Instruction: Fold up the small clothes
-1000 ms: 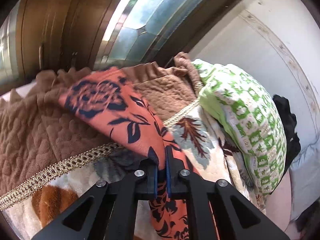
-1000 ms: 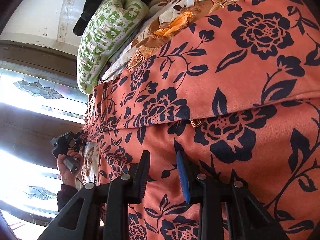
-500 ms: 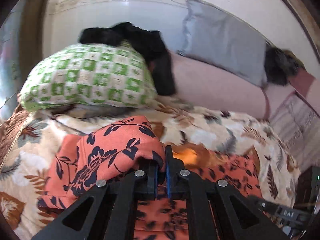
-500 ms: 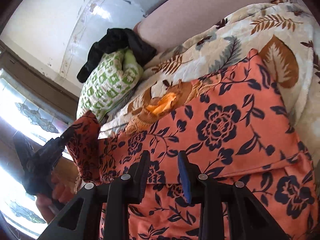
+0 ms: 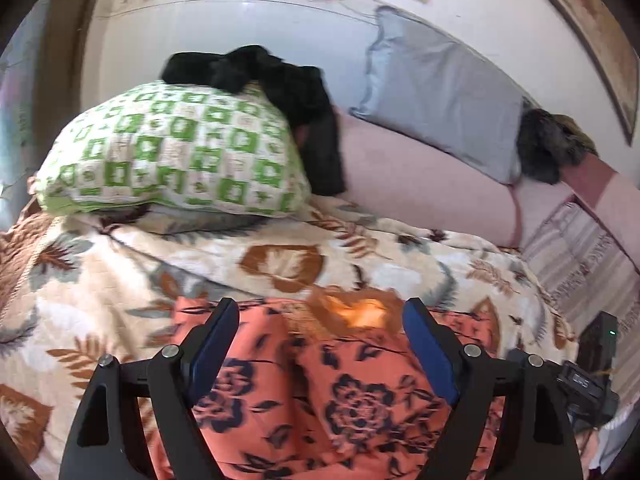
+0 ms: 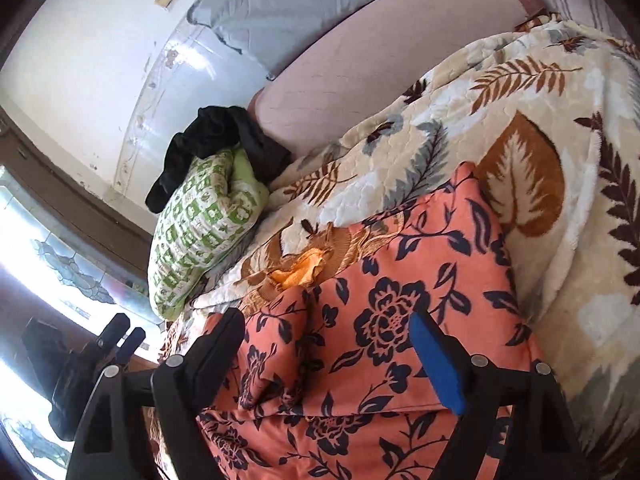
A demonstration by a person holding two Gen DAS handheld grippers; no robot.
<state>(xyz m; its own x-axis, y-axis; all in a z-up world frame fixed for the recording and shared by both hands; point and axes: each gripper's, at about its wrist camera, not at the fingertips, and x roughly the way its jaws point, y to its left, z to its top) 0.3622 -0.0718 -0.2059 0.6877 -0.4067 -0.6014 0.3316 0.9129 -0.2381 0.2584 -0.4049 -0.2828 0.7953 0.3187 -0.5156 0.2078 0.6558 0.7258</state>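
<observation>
- The left hand-held gripper has let go of the orange floral garment: half a second ago its blue pads were pinched shut on a fold of the cloth; now its jaws are opening and stand wide apart, nothing pressed between them.
- The right hand-held gripper does likewise; its jaws are opening, spread above the garment without touching it.
- The fold carried over from the left now lies dropped on the rest of the garment, so I judge one fold as just laid down, with smoothing or a second fold left.
- The garment rests on the near part of the bed, on the leaf-patterned blanket, directly below both grippers.
- The cloth is thin and limp, orange with dark navy roses and vines; a soft ridge runs along its left side in the right wrist view.
- The blanket looks thick, plush and quilted.
- Far left sits a puffy green-checked pillow with a crumpled black garment over it; a smooth grey pillow leans at the far wall.
</observation>
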